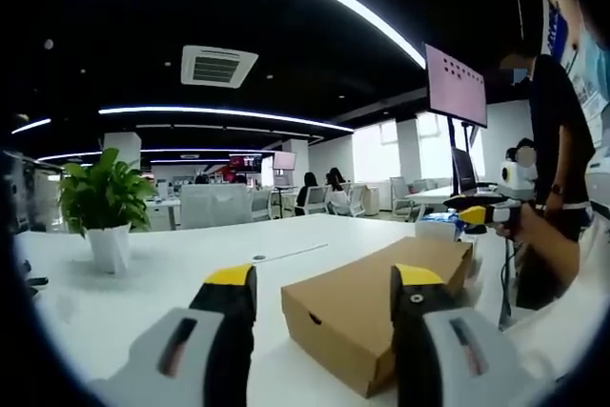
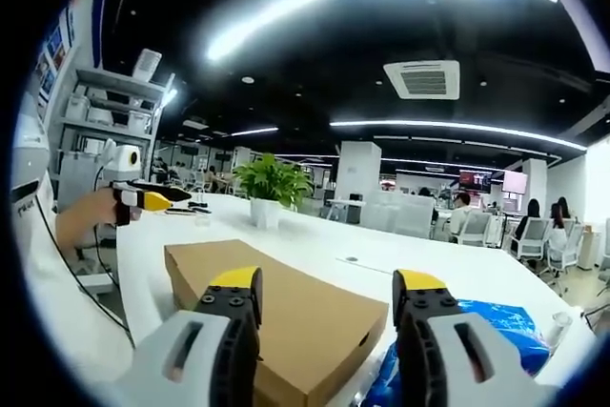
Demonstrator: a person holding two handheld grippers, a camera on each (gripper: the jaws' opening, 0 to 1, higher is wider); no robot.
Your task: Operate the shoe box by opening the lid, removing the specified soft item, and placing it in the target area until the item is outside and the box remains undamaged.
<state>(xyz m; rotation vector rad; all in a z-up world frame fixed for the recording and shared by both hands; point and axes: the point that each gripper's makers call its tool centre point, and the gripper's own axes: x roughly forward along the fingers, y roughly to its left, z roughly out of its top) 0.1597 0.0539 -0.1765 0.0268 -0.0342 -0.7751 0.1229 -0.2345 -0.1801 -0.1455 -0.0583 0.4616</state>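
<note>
Shoe box (image 1: 381,304), plain brown cardboard, sits lid-closed on the white table (image 1: 143,302); both tongs spread, holding nothing.

the box (image 1: 381,302) is lying shut on the table (image 1: 172,264), its lid on. in the left gripper view the left gripper (image 1: 324,297) is hovering just before the box, jaws standing apart, and a plant (image 1: 103,199) is sitting well left of the box on the table. the right gripper (image 1: 481,214) is hanging beyond the box's right end.

in the right gripper view the box (image 2: 286,307) is lying under the right gripper (image 2: 329,307), whose jaws are standing apart. a bag (image 2: 496,331) is lying just right of the box. the plant (image 2: 272,183) is sitting behind the box, and the left gripper (image 2: 152,199) is hovering at the left.
</note>
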